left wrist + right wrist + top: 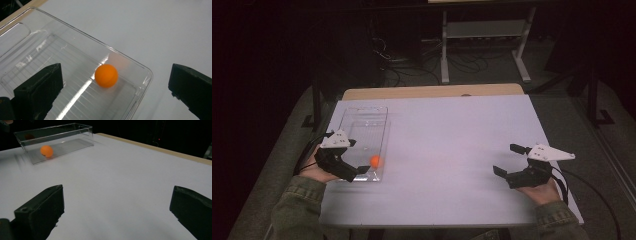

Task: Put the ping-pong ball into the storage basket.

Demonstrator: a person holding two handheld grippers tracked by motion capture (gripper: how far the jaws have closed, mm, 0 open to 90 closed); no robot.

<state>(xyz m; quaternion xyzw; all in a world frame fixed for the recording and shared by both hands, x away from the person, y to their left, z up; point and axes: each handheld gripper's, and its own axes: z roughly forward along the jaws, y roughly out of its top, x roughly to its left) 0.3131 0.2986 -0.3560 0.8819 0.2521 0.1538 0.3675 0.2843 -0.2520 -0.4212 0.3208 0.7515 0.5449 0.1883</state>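
Item: one orange ball [106,75], small, round, smooth-skinned, lying loose on the ribbed floor of a clear plastic tray [30,52]. It sits in the tray's near corner, close against the long side wall that faces the middle of the worktop [452,140], and touches neither gripper. Container: the clear plastic tray, oblong, straight-walled, open-topped, set lengthwise on the left part of the worktop, near its left edge; its walls probably serve to keep the ball from rolling away. Left hand-held gripper [354,157]: held in the person's left hand at the tray's near end, jaws wide apart and empty; in the left gripper view one jaw stands over the tray floor and the other outside the wall, over bare worktop, so the ball lies between the two lines of the jaws and a little ahead of them, below their tips. That straddling pose reads as either a reach toward the ball or a hold just above it; which one cannot be told. Right hand-held gripper [509,160]: held in the right hand low over the right side of the worktop, jaws apart, empty, well apart from tray and ball, seemingly idle. Surface: white worktop with a pale wooden strip at the far edge.
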